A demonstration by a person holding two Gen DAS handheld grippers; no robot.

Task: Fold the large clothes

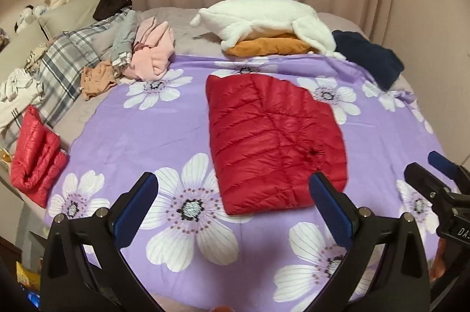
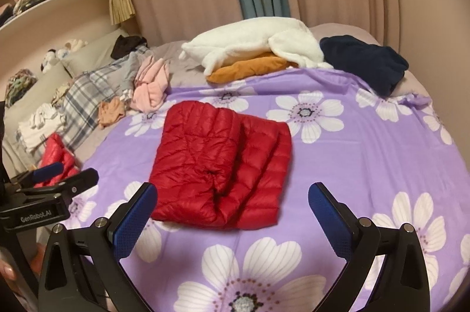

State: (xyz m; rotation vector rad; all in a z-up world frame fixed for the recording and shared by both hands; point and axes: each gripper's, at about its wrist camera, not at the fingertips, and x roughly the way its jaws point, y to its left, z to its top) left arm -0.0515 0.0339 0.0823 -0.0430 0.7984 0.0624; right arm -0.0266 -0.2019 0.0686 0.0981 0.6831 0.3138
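A red quilted down jacket (image 1: 273,141) lies folded into a rough rectangle in the middle of the purple flowered sheet (image 1: 147,130). It also shows in the right wrist view (image 2: 223,168), with one folded layer over another. My left gripper (image 1: 233,188) is open and empty, hovering just in front of the jacket's near edge. My right gripper (image 2: 232,199) is open and empty, also just short of the jacket's near edge. Each gripper shows at the edge of the other's view, the right gripper (image 1: 434,171) to the right, the left gripper (image 2: 58,174) to the left.
A second red puffy jacket (image 1: 35,153) lies folded at the left bed edge. A heap of loose clothes (image 1: 117,53) lies back left. A white fleece on an orange garment (image 1: 264,24) and a dark navy garment (image 1: 370,59) lie at the back. Curtains hang behind.
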